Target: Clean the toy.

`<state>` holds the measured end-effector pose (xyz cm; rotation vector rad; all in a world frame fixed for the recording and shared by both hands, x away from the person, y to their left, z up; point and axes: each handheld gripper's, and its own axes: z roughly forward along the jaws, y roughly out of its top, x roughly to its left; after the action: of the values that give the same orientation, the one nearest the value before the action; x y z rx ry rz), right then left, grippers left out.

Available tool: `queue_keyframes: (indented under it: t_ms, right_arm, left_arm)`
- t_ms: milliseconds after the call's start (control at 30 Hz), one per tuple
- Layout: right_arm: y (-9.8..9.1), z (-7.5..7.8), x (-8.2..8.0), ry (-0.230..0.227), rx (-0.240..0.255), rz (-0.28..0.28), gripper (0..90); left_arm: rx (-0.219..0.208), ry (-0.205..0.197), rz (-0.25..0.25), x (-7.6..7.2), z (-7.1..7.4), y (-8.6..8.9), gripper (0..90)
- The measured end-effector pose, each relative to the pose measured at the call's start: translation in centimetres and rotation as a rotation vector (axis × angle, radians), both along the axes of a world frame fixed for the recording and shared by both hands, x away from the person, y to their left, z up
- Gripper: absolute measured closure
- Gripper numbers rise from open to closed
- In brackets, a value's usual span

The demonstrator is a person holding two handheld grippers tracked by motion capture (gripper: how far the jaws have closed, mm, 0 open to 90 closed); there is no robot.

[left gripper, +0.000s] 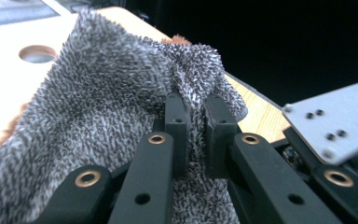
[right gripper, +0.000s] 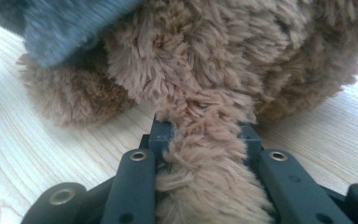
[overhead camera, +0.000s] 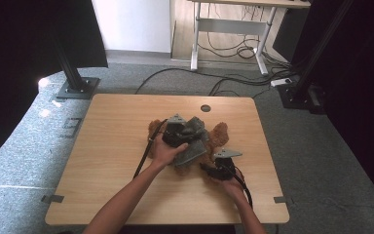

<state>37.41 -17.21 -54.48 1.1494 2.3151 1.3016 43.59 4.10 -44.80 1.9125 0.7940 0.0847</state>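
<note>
A brown plush toy [overhead camera: 219,134] lies in the middle of the wooden table [overhead camera: 112,141], partly covered by a grey fuzzy cloth [overhead camera: 191,146]. My left gripper [overhead camera: 175,130] sits over the toy and is shut on a pinched fold of the grey cloth [left gripper: 121,93], its jaws [left gripper: 196,121] squeezing the fabric. My right gripper [overhead camera: 220,168] rests low at the toy's near right side. Its jaws [right gripper: 205,133] are shut on a brown furry limb of the plush toy [right gripper: 205,154], with the body [right gripper: 242,51] just beyond.
A round cable hole [overhead camera: 205,108] is in the table's far edge. Black stand bases [overhead camera: 78,88] flank the table on the carpet, and a desk frame with cables [overhead camera: 233,44] stands behind. Bare wood extends left and front of the toy.
</note>
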Motion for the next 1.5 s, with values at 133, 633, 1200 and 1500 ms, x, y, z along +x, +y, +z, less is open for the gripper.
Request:
queue_keyframes:
  t_ms: [133,633,1200,1500]
  right_arm:
    - [0.0,0.0,0.0,0.001,-0.001,0.003,68.7]
    - [-0.1,0.0,-0.2,0.005,-0.006,0.006,69.3]
    - [-0.4,0.1,-0.7,0.013,-0.013,0.038,70.6]
    - [-0.7,0.8,-0.9,-0.024,-0.029,0.009,59.0]
  left_arm:
    - [0.043,0.010,0.027,0.5,-0.8,-0.2,82.0]
    - [0.045,0.017,0.208,2.1,-0.8,7.8,82.6]
    - [0.002,0.045,0.321,2.8,-0.8,13.9,82.6]
    - [0.010,0.078,0.293,2.3,-2.1,14.1,83.0]
